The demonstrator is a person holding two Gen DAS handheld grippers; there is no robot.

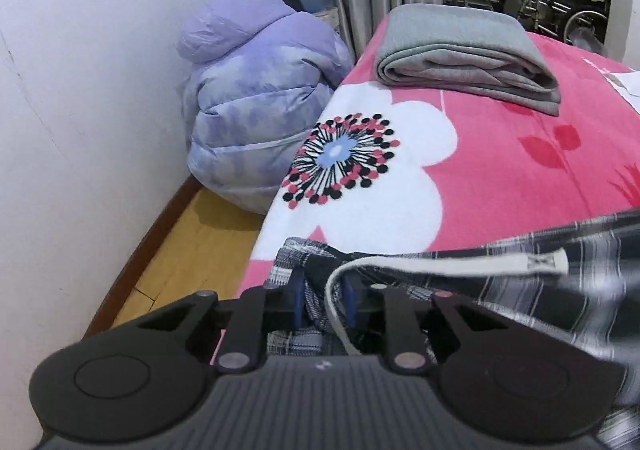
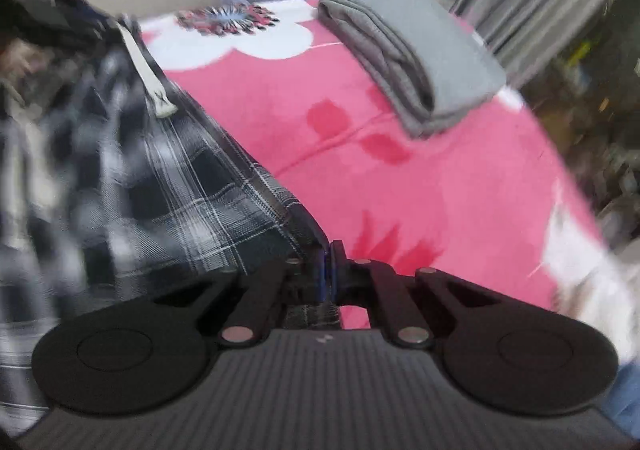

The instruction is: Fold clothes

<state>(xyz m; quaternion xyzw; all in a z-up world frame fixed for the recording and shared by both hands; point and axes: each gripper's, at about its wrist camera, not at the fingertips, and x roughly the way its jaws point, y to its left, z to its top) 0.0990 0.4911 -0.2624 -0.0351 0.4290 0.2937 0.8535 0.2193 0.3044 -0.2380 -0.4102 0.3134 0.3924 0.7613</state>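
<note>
Both grips are on the plaid garment, which lies at the near edge of the bed, just inside the drop to the wooden floor. My left gripper has its jaws narrowed on a bunched corner of the plaid cloth, with the white drawstring looping between them; the pads look to be pressing fabric, though the bunch is thick. My right gripper has its jaws pressed together, pinching a thin edge of the same garment. Risk, as I judge it: the right pinch holds only a single hem layer, so a sideways pull could slip it free. The left bite includes the drawstring, and tension could draw the cord rather than the cloth, skewing the fold. The garment also sits close to the bed edge, so slack could slide off toward the floor. Orientation: the held edge runs as a long straight line between my two grips, roughly along the near side of the bed; the body of the cloth is blurred. The folded grey cloth sits well apart, further up the bed.
</note>
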